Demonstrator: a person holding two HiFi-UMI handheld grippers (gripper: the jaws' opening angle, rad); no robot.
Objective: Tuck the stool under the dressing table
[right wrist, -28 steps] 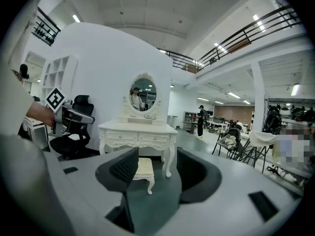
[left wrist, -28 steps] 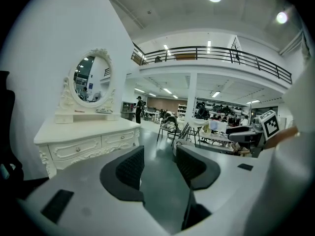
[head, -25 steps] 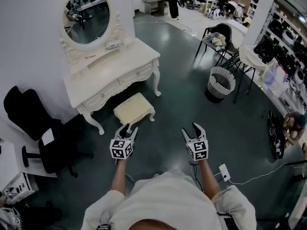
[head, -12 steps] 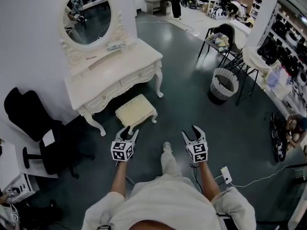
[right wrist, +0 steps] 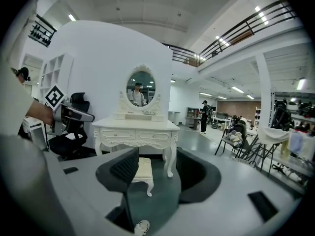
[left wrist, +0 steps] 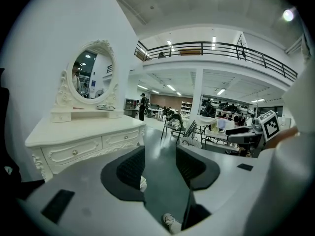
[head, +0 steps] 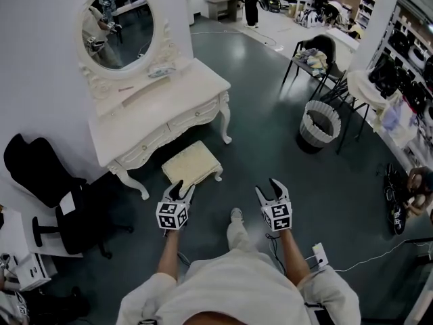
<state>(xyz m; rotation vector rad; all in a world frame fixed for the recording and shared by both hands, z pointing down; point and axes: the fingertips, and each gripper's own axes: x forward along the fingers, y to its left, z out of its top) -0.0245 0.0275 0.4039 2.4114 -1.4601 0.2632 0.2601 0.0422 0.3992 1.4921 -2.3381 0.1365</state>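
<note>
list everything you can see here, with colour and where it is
dressing table: one, cream, upper left
oval mirror: one, cream frame, on the dressing table
stool: one, cream, on the floor in front of the dressing table
office chair: one, black, left of the dressing table
bin: one, grey, on the floor at right
folding chair: one, black, clothes on it, beyond the bin
power strip: one, white, floor at lower right
shoe: one, pale, between the grippers
left gripper: one, black jaws apart, empty
right gripper: one, black jaws apart, empty
</note>
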